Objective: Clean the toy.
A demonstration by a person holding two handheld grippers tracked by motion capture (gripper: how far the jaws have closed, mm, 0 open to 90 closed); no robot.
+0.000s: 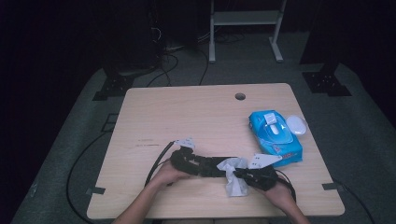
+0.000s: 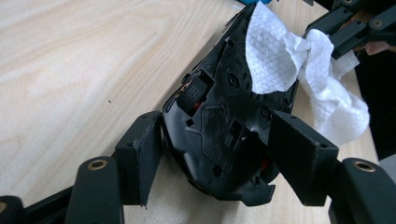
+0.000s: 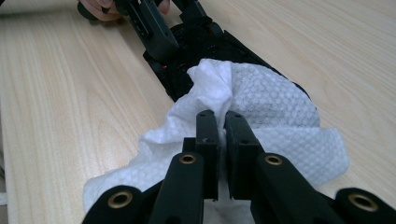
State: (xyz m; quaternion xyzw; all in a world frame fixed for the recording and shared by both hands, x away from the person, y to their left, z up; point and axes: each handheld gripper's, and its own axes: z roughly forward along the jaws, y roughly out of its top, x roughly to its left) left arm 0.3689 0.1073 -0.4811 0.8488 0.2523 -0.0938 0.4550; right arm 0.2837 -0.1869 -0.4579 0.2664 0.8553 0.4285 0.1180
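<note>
A long black plastic object [image 1: 215, 166] lies on the wooden table [image 1: 187, 112] near its front edge. My left gripper [image 1: 195, 162] grips one end of it; in the left gripper view its pads [image 2: 142, 144] press on both sides of the black casing [image 2: 219, 116]. My right gripper [image 3: 222, 116] is shut on a crumpled white wet wipe [image 3: 280, 98], which is draped over the object's other end [image 3: 187, 79]. In the high view the right gripper [image 1: 243, 173] sits just right of the wipe [image 1: 236, 184]. The wipe [image 2: 273, 51] covers the far end of the casing.
A blue pack of wet wipes [image 1: 275, 137] with a white flap lies at the right side of the table. A white oval thing [image 1: 296, 124] rests beside it. A round cable hole [image 1: 240, 96] is near the far edge. Cables trail off the left front.
</note>
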